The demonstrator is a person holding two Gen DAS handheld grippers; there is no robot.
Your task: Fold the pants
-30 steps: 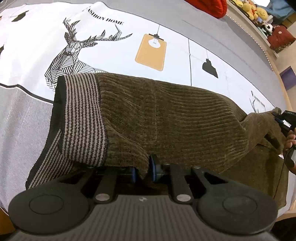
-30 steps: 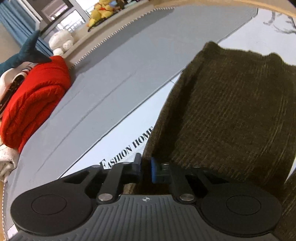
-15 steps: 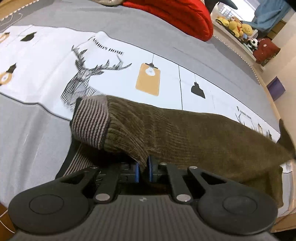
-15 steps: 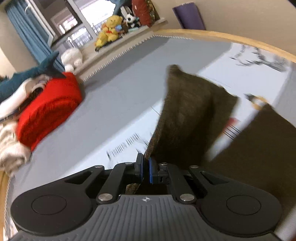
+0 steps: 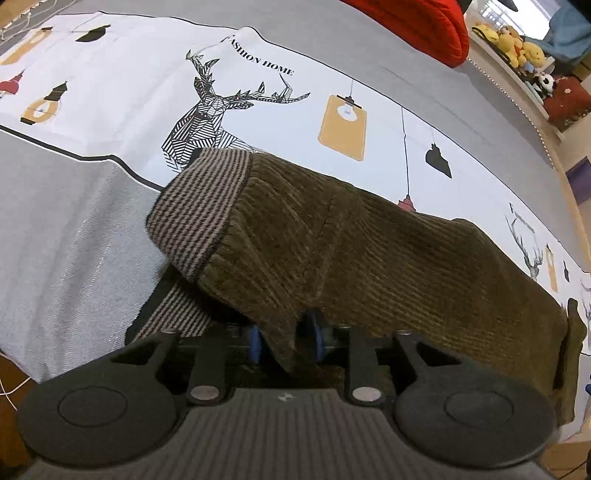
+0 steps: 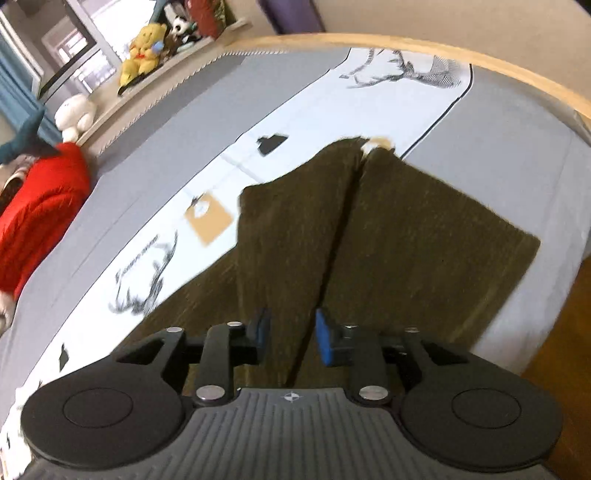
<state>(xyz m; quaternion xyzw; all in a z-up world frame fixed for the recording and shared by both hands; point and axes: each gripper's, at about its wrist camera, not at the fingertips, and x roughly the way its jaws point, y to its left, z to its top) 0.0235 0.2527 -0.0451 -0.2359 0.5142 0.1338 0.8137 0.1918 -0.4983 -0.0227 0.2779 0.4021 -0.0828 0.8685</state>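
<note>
Olive-brown corduroy pants (image 5: 388, 254) lie folded lengthwise on a bed (image 5: 74, 221), striped waistband (image 5: 199, 206) turned up. The left gripper (image 5: 284, 338) is opening, a fabric fold loose between its fingers. The right gripper (image 6: 291, 336) is opening above the legs, seemingly free, though blurred. The fold is being released; next, regrasp for the crosswise fold.

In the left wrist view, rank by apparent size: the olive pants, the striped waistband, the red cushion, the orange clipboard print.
1. olive pants
2. striped waistband
3. red cushion, though it lies farther off and is cut by the frame, so its rank against the waistband is unsure
4. orange clipboard print
</note>
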